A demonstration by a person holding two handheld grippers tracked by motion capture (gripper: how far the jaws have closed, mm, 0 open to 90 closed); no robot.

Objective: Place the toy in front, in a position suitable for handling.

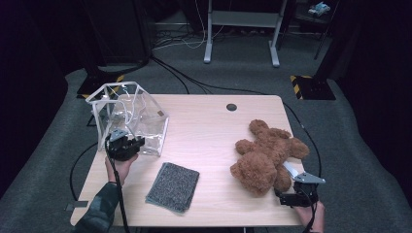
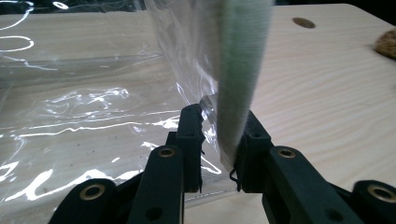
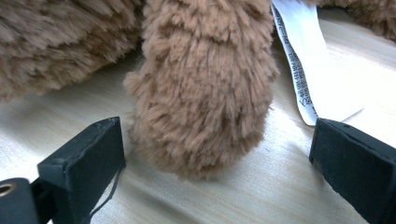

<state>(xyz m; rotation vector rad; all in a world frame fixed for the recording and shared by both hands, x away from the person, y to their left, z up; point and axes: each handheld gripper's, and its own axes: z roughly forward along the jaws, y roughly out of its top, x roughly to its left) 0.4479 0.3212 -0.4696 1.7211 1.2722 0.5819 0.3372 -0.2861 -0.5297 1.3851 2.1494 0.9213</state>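
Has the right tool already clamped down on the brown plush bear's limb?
No: in the right gripper view the right tool has its black jaws standing wide on either side of the brown plush teddy bear's limb, touching neither side.

white tag (image 3: 303, 70) on the teddy bear (image 3: 201, 88), small print too blurred to read

bare wood runs open through the middle of the table (image 1: 209, 131), from the cable hole (image 1: 231, 107) down to the near edge. the clear plastic bag (image 1: 131, 119) blocks the upper left, the grey cloth (image 1: 173, 187) lies low at lower centre, and the teddy bear (image 1: 267, 155) crowds the right.
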